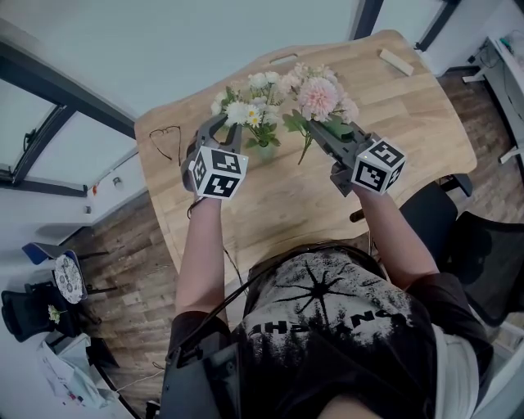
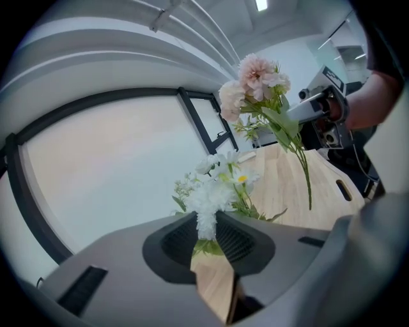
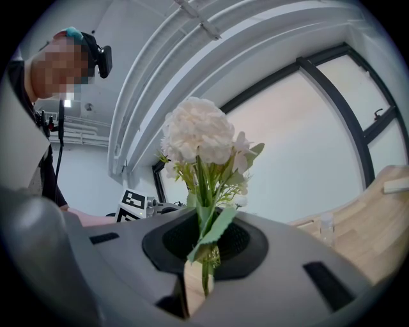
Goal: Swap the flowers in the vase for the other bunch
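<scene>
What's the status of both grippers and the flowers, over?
Left gripper shut on white bunch. Right gripper shut on pink bunch, held aloft. Nothing blocking.

This looks like an office workroom. A pale wooden tabletop [image 1: 286, 196] stands on wood-plank flooring [image 1: 131, 270]. Black swivel chairs [image 1: 483, 254] sit behind the right gripper [image 1: 318, 132]. Tall dark-framed windows [image 2: 115, 166] rise ahead of the left gripper [image 1: 225, 127], and a ceiling strip light [image 2: 261, 5] glows above.
</scene>
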Demonstrator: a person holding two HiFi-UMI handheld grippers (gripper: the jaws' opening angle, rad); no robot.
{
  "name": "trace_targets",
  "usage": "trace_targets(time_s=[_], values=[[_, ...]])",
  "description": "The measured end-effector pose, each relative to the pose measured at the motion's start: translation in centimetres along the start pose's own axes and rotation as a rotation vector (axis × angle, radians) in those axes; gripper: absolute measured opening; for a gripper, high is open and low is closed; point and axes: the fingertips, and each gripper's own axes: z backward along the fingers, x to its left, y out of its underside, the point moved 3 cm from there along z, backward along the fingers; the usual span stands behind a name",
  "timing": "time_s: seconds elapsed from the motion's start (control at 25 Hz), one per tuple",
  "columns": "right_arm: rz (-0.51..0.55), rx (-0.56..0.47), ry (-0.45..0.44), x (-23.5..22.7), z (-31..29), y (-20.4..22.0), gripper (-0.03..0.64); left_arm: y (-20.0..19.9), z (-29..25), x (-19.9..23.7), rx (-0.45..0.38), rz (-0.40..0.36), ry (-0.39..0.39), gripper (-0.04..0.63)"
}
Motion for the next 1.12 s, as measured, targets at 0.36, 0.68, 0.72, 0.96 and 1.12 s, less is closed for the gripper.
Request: trace_targets(time_s=[0.36, 0.68, 0.72, 0.96, 1.12], values=[[0.000, 0.000, -0.003, 0.0, 0.1, -0.1, 0.052, -0.7, 0.6, 0.7, -0.027, 0.008, -0.034, 0.081], [0.007, 0.004, -0.017, 0.1, 0.1, 0.0, 0.052, -1.9, 1.5, 1.6, -0.061, 0.024, -0.065, 0.078], [0.006, 0.004, -0.021, 0.2, 0.0, -0.1, 0.052, -2.1, 1.6, 1.7, -0.065, 0.024, -0.071, 0.078], [0.006, 0.003, -0.039, 0.6, 0.1, -0.5, 0.052, -3.6, 2.9, 2.8, -0.097, 0.037, -0.105, 0.077], [0.012, -0.002, -0.052, 0.8, 0.1, -0.8, 0.052, -4.5, 3.9, 3.6, -0.121, 0.039, -0.133, 0.075]])
